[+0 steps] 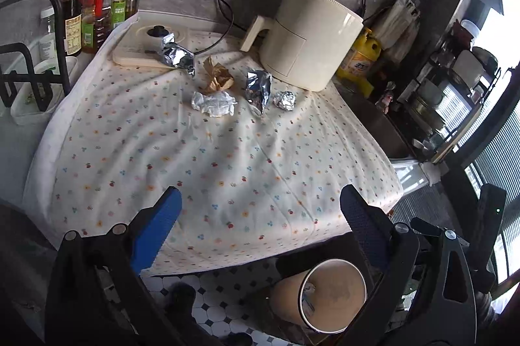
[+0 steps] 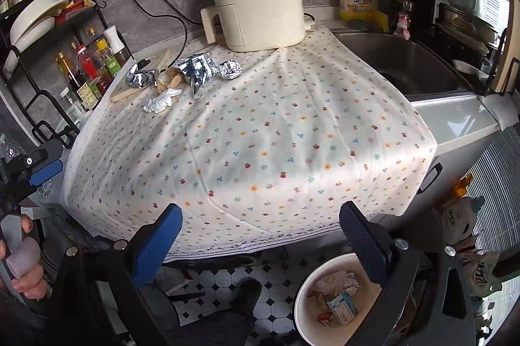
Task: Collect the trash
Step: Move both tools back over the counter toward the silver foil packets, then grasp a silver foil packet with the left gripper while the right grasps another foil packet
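Both pairs of jaws are standing wide apart and carrying nothing. The left gripper is hovering over the near edge of the worktop, and the right gripper is doing the same from a little further right.

Below the right gripper, at about 5 o'clock in its view, the bin is sitting on the tiled floor with crumpled paper and a small carton already lying inside, so I judge part of the collecting is done.

What is left is lying together at the far side of the cloth, around 12 o'clock from the left gripper: a white paper wad, a brown paper scrap, a foil wrapper, a small foil ball just to its right, and a second foil wrapper resting on the edge of a flat hob. All five are lying well apart from both grippers, near the air fryer.

The right gripper's finger is covering part of the bin, so how full it is cannot be told. In the left view the bin is showing mostly its side wall. Whether more rubbish is lying behind the air fryer or among the bottles at 10 o'clock is impossible to tell.
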{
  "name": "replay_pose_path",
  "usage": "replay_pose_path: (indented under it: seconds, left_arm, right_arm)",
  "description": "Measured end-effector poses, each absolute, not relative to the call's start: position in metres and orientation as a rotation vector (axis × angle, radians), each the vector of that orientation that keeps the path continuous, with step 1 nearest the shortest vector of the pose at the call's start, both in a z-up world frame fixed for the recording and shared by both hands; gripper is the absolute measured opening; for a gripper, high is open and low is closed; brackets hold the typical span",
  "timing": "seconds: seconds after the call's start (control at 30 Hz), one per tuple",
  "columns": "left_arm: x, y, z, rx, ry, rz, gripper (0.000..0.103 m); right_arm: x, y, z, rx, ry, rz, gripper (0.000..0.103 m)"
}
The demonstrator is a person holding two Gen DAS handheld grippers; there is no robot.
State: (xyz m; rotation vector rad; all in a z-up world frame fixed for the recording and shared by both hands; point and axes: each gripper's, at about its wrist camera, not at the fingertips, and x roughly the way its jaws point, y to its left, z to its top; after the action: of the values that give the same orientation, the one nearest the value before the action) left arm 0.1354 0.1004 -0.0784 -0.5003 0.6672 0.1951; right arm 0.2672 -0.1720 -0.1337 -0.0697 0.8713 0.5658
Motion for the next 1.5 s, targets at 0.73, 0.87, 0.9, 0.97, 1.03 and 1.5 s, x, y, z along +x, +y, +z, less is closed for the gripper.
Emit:
replay_pose_path:
  seconds: [0.73,0.87,0.9,0.97,1.03,1.5]
  left_arm:
    - [0.173,0.224,-0.062,-0.52,0.519,0.313,0.097]
    - [0.19,0.241,-0.062,-0.508,0.518,0.296,0.097]
    - [0.194,0.245,-0.061,-0.505,0.52,0.29,0.097]
    - [0.203,0.252,-0.063,-0.495,0.526,0.279,0.097]
    - [0.213,0.258,-0.065,-0.48,0.534,0.275,0.097]
    - [0.278,0.307,-0.093,-0.5,0.54,0.233,0.097]
  right_arm:
    - [0.321,-0.026,-0.099,-0.141,0.751,0.61,0.095]
    - [0.331,-0.009,-0.097,-0.129,0.745,0.597,0.095]
    - [0.333,-0.005,-0.097,-0.128,0.74,0.593,0.095]
    - [0.337,0.0,-0.096,-0.122,0.729,0.583,0.095]
    - [0.342,0.005,-0.096,-0.11,0.727,0.571,0.095]
    - [0.386,0.039,-0.114,-0.064,0.79,0.542,0.077]
